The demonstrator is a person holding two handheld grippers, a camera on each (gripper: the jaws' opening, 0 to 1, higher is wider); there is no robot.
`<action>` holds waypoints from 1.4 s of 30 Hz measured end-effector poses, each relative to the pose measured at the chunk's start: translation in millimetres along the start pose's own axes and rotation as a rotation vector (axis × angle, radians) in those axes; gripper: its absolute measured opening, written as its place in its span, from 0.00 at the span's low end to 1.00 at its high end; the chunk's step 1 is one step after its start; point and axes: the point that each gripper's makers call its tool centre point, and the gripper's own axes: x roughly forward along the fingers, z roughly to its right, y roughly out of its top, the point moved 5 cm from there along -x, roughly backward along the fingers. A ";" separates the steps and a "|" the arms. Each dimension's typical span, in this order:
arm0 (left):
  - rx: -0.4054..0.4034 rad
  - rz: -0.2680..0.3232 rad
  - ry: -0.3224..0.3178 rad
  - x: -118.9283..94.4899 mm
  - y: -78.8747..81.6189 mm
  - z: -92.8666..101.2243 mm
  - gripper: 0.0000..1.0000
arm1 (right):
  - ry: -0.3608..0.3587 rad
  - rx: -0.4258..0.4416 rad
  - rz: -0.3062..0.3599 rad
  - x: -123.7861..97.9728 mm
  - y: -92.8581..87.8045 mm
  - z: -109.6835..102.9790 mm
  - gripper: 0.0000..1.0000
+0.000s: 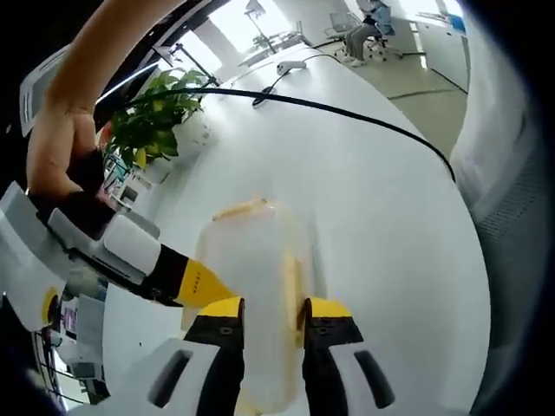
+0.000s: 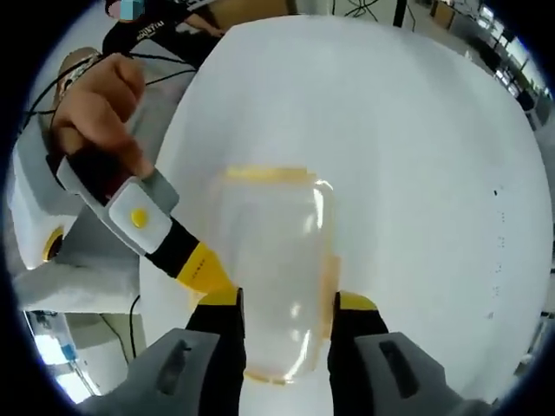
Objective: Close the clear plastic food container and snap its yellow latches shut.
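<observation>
Left tongs (image 1: 272, 316): jaws either side of the clear plastic container (image 1: 253, 286), touching its walls, gripping it. Right tongs (image 2: 286, 312): jaws likewise clamped on the container's sides. Other tongs enter each view from the left, hand (image 2: 100, 100) on the handle. Container: lid on, yellow latches (image 2: 264, 173) visible, resting on white worktop (image 1: 390, 225). Beyond: black cable (image 1: 347, 113), potted plant (image 1: 152, 121).
</observation>
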 end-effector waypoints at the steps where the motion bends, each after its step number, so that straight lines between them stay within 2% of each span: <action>1: 0.010 0.000 0.003 -0.1 0.1 1.0 0.18 | 0.006 0.022 0.022 -1.2 1.2 1.0 0.29; 2: 0.009 0.002 0.004 0.4 -0.4 1.1 0.18 | 0.001 0.031 0.037 -1.0 -0.6 3.5 0.28; 8: 0.011 -0.001 0.013 -0.7 0.8 1.9 0.20 | -0.017 0.044 0.016 -1.5 1.2 0.2 0.32; 14: -0.014 0.014 0.011 -2.4 0.8 0.1 0.22 | -0.043 0.044 0.049 -3.7 2.0 -3.2 0.34; 17: -0.129 0.066 -0.020 -5.2 0.6 -3.0 0.21 | -0.053 0.073 0.071 -4.8 0.1 -3.1 0.34; 19: -0.209 0.074 -0.084 -9.8 -1.8 -4.0 0.22 | -0.074 0.065 0.100 -6.5 -2.0 -2.5 0.32; 20: -0.275 0.082 -0.090 -14.0 -3.9 -7.4 0.24 | -0.117 0.063 0.128 -9.7 -2.8 0.6 0.29; 21: -0.305 0.082 -0.075 -16.8 -6.6 -12.4 0.28 | -0.128 0.071 0.129 -12.5 -5.5 1.1 0.25; 22: -0.326 0.084 -0.087 -21.2 -10.3 -16.3 0.32 | -0.138 0.083 0.150 -16.9 -8.2 1.4 0.25; 25: -0.351 0.085 -0.088 -29.8 -18.7 -26.3 0.46 | -0.157 0.106 0.226 -25.5 -9.8 -1.8 0.36; 28: -0.402 0.087 -0.130 -38.3 -29.9 -35.8 0.66 | -0.174 0.061 0.221 -31.5 -20.4 -12.4 0.53; 29: -0.427 0.077 -0.135 -40.5 -34.7 -40.6 0.69 | -0.174 0.058 0.223 -32.3 -24.1 -16.3 0.55; 32: -0.431 0.041 -0.154 -42.3 -43.6 -46.7 0.71 | -0.182 0.042 0.204 -30.6 -33.3 -24.7 0.58; 33: -0.423 0.001 -0.200 -42.8 -49.1 -44.3 0.74 | -0.190 0.020 0.175 -27.9 -38.9 -27.4 0.62; 36: -0.418 -0.027 -0.243 -39.0 -53.4 -44.2 0.83 | -0.176 0.021 0.125 -20.1 -49.3 -29.7 0.76; 41: -0.392 -0.044 -0.287 -28.7 -54.0 -44.2 0.85 | -0.155 0.026 0.122 -9.3 -58.2 -36.7 0.76; 42: -0.379 -0.074 -0.296 -23.1 -56.3 -42.9 0.87 | -0.142 0.027 0.113 -5.5 -59.9 -38.2 0.78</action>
